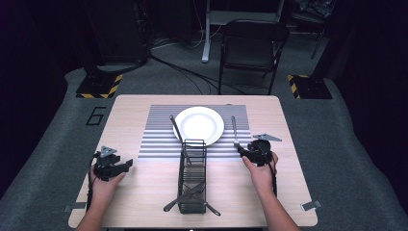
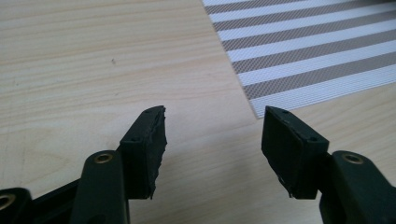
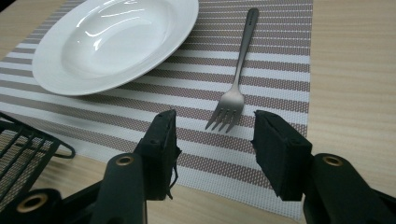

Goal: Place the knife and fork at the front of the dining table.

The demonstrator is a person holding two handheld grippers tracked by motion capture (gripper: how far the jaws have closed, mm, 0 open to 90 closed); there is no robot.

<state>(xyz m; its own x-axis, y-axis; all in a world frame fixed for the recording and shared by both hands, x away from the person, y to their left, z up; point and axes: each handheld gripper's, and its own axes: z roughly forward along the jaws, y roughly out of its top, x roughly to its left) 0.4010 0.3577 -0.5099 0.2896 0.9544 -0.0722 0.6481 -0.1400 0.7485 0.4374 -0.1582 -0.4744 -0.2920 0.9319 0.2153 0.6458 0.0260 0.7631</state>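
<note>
Steel fork (image 3: pixel 238 74) lies flat on the striped placemat (image 3: pixel 275 70) right of the plate (image 3: pixel 112 42), tines toward the right hand-held gripper (image 3: pixel 215 135), handle pointing away. That hand-held gripper sits just short of the tines, jaws apart and empty; the left hand-held gripper (image 2: pixel 212 140) is also open, well apart over bare counter (image 2: pixel 93 70).

A pale wooden surface (image 1: pixel 144 192) was seen. On it were laid a striped placemat (image 1: pixel 159 139) and a black wire basket (image 1: pixel 192 178).
</note>
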